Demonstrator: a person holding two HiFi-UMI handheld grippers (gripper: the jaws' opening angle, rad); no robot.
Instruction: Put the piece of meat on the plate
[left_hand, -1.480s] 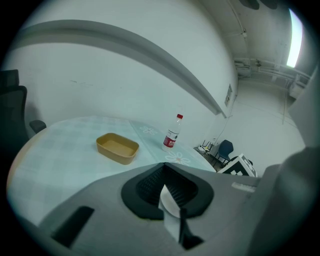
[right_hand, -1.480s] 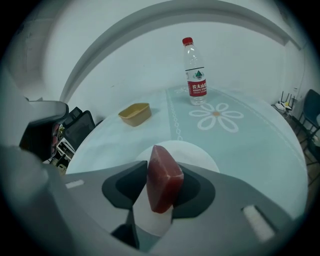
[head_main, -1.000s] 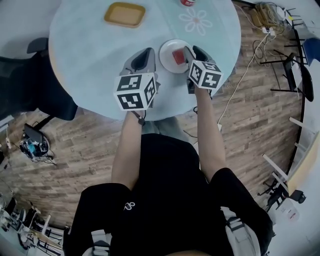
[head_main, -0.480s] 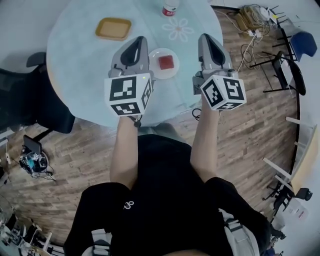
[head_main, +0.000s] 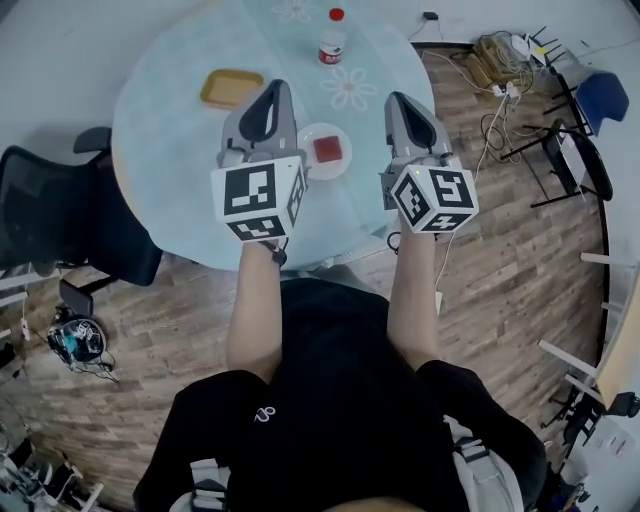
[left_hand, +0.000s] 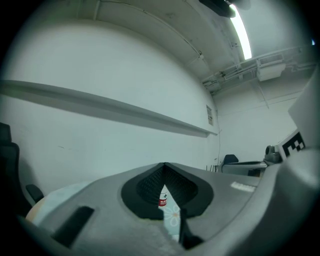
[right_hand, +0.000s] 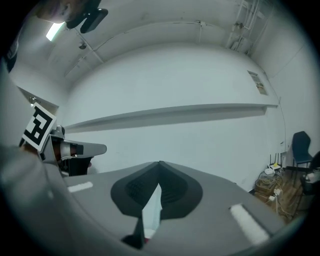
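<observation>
The left gripper (left_hand: 164, 167) hides all but a sliver of the bottle (left_hand: 162, 201) in its own view, the label too small to read, while the head view's edge crops the black chair (head_main: 60, 215) at nine o'clock.

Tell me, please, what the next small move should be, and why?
Probably just draw both tools back to rest: the piece of meat already lies on the plate, and the left tool and right tool are shut, empty, above the table.

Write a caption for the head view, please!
Red meat sits on the white plate while the left gripper and right gripper, both shut and empty, hover over the round table.
</observation>
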